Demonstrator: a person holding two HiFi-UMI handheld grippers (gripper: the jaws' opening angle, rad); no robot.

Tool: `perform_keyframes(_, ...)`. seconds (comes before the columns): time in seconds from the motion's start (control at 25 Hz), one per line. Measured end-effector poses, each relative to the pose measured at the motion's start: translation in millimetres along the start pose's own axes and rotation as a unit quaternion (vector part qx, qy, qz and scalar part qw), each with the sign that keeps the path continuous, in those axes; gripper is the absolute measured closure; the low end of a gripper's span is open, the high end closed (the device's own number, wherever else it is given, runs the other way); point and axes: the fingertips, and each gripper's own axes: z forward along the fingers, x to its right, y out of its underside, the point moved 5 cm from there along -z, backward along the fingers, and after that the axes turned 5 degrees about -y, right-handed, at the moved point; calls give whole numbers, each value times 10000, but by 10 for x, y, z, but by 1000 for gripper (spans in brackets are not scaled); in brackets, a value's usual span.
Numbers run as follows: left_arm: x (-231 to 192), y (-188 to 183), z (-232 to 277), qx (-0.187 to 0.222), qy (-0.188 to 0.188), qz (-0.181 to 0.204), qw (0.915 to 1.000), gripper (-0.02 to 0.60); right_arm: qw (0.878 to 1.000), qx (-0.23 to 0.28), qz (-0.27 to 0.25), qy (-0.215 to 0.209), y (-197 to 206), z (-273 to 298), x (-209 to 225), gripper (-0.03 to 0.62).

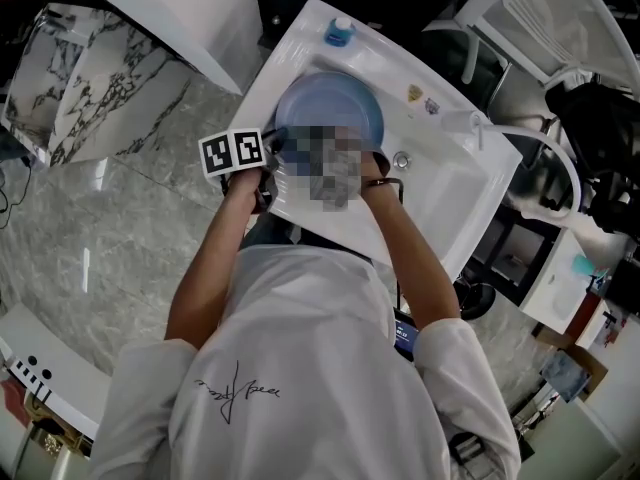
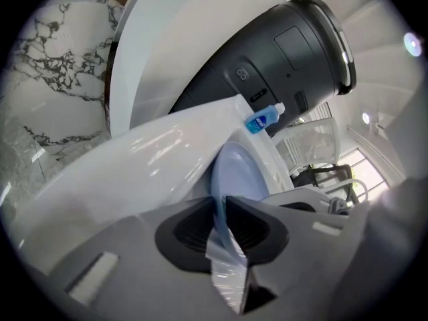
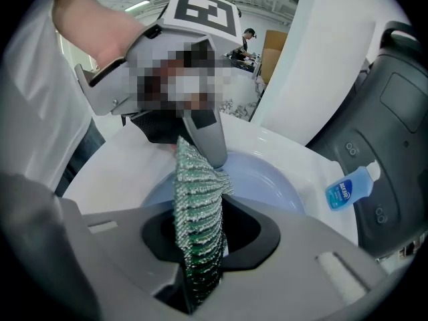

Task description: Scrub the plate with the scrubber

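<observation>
Both bare forearms reach forward out of white short sleeves and converge: left forearm [image 1: 210, 268], right forearm [image 1: 410, 258]. Left gripper [image 2: 221, 204] has its fingers [image 2: 190, 231] pinched on the rim of the plate [image 2: 234, 172], marker cube on top. Right gripper [image 3: 200, 209] has its fingers [image 3: 251, 229] clamped on the green scrubber [image 3: 194, 199], which stands upright between them. The grippers face each other, close together, with the left fingertip just beside the scrubber's top.

The plate [image 1: 330, 108] looks like smooth pale-blue plastic, a bit shiny. The scrubber [image 3: 197, 212] is rough, sparkly green-silver mesh. The sink [image 1: 455, 183] is glossy white, and the floor [image 1: 100, 258] is polished marble-look stone.
</observation>
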Motion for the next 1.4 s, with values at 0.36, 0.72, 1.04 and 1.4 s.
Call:
perform_keyframes(0.36,-25,-15,-9,74,-5,-149,9999,471,9991,-104,-342,-243,4,-46,-133,531)
perform_keyframes(0.72,-60,-22,-11,105,-58,-255,9996,479,9973,-163,-568,-436,-3,-89,-238,531)
perform_keyframes(1.04,-57,-26,-15,102,-73,-257,9996,482,9953,-202,-727,-606,-12,-193,-321,531)
perform_keyframes(1.4,-63,-23,-9,128,-85,-291,9995,482,9948,-207,-631,-770,95,-222,-433,531)
